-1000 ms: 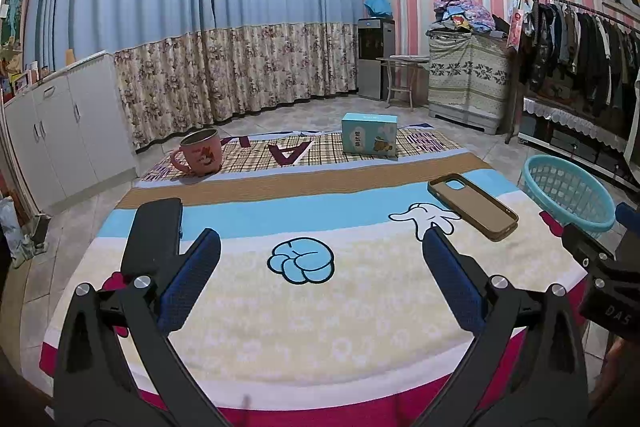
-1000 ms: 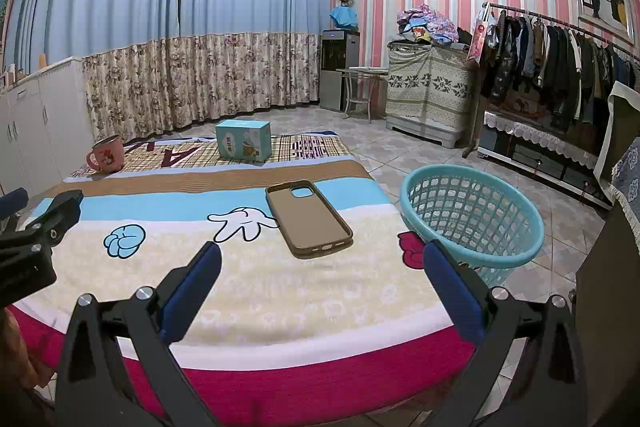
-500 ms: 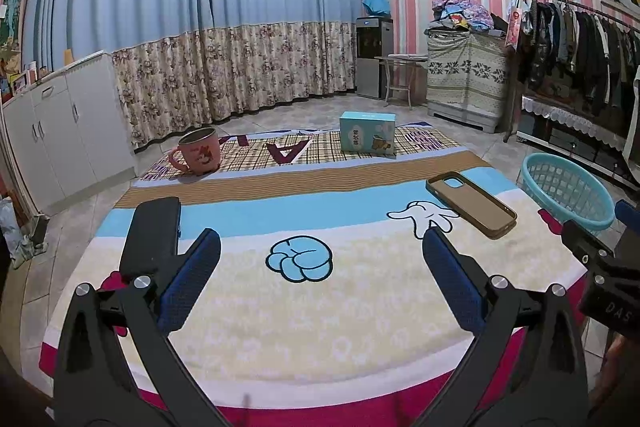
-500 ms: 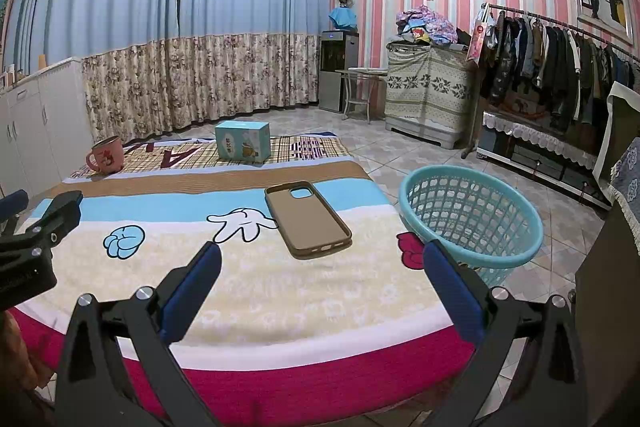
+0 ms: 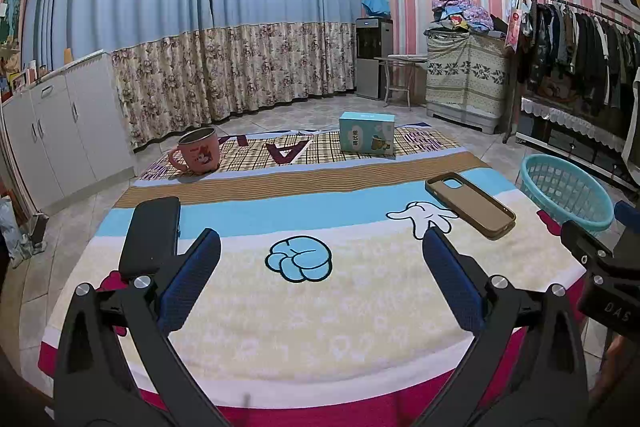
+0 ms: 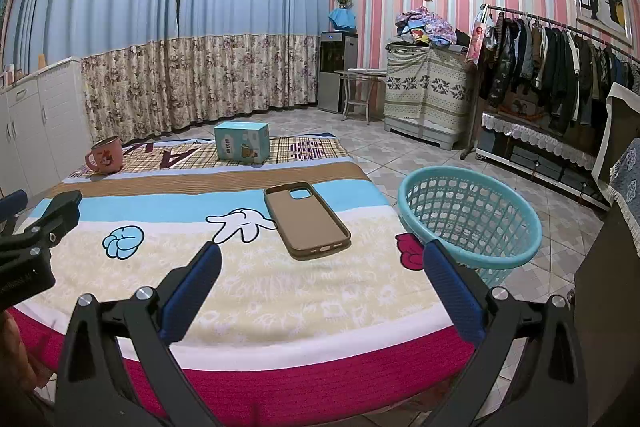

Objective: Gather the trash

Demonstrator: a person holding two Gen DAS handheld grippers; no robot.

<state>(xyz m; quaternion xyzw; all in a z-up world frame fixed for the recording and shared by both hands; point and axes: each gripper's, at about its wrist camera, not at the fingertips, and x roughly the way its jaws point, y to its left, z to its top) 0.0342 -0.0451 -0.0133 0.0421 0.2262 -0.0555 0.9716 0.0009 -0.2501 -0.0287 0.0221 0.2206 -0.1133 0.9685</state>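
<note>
Left gripper (image 5: 320,259): I hold it with jaws spread wide, gripping nothing, above the near part of the blanket (image 5: 360,307).
Right gripper (image 6: 320,263): mine too, jaws spread, unloaded.
Phone case (image 6: 306,219): brown, flat on the blanket, ahead of my right gripper.
Black phone (image 5: 150,235): just beside my left finger.
Basket (image 6: 472,219): teal, on the floor beside the blanket's right edge.
Box (image 6: 241,141), mug (image 6: 106,155): far end.

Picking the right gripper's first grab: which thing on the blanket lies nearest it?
The brown phone case, lying flat just beyond the open jaws; the teal box and pink mug sit at the far end.
</note>
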